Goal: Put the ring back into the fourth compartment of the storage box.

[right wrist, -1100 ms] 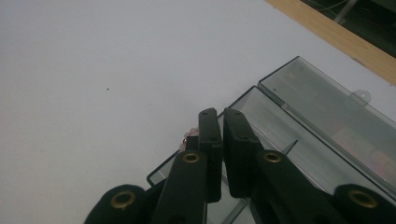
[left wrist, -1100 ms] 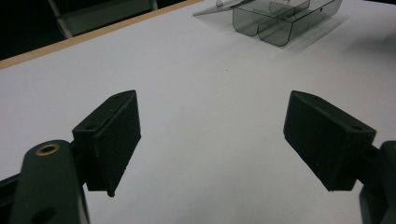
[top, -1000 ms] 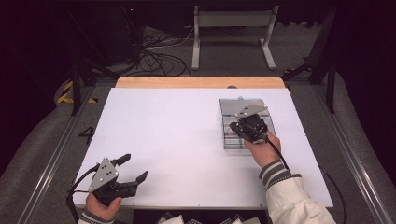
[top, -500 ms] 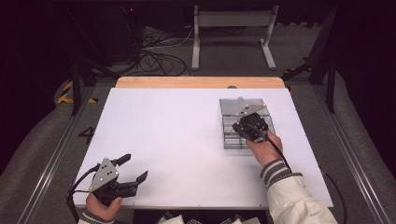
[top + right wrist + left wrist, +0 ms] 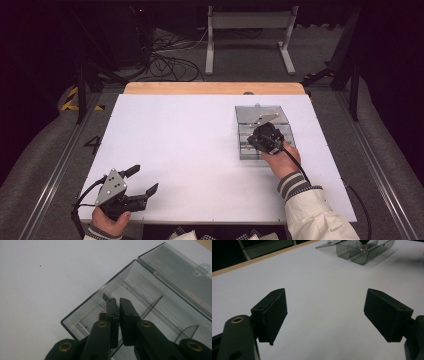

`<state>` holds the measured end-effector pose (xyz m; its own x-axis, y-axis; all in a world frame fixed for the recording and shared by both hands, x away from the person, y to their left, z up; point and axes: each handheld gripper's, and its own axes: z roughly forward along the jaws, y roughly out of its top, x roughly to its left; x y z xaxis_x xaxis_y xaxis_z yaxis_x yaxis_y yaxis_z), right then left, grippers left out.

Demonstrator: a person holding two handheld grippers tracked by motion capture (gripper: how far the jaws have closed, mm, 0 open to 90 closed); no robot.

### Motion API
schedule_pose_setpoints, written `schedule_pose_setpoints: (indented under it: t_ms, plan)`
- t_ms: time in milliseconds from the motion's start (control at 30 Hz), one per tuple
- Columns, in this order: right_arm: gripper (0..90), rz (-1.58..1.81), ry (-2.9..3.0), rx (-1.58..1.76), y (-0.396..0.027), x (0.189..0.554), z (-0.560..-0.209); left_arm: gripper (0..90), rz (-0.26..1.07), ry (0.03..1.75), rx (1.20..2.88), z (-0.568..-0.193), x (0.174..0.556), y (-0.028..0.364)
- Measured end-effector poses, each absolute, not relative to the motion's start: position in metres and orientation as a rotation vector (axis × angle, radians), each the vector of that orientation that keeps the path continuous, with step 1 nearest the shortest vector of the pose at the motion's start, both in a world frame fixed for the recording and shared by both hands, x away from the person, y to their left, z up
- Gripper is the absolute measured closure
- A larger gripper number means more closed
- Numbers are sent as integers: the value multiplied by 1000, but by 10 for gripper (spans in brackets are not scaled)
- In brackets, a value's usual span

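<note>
Two grippers seen from the high view, over a white table point(image 5: 200, 130). Lower left of the frame: left gripper point(image 5: 145, 179) held in a hand point(image 5: 107, 220) at the near table edge, jaws spread wide, nothing between them. Right of centre: clear smoky box point(image 5: 242, 131) lying open on the table, lid folded back toward the upper edge. Right gripper point(image 5: 260, 140) tipped down into the box, gripped by the other hand point(image 5: 280, 162) with a striped cuff and pale sleeve point(image 5: 310, 210) behind it.

From the left gripper view: left gripper point(image 5: 325, 315) with both black pads far apart, bare white table between them. Upper right of the frame: the box point(image 5: 359, 257), with a dark tip of the right gripper point(image 5: 364, 242) dipping in above a small copper-coloured piece point(image 5: 364, 248).

From the right gripper view: right gripper point(image 5: 117, 302) reaching into the lower-left compartment of the box point(image 5: 140, 287), jaws drawn almost together with a thin slit left. Small pinkish piece point(image 5: 102, 314) just beside the left jaw; pinched or merely alongside, cannot tell. Thin divider point(image 5: 152, 303) at centre right, open lid point(image 5: 175, 265) in the upper right corner.
</note>
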<state>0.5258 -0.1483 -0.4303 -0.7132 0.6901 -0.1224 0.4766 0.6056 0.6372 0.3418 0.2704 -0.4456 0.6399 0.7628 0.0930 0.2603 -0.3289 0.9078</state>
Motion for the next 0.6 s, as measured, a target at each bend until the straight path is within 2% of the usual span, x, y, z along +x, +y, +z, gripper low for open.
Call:
schedule_pose_setpoints:
  t_ms: [600]
  plan:
    - [870,768,2544,948,-143,527,-443,196,649,811,1884,-445,342,271]
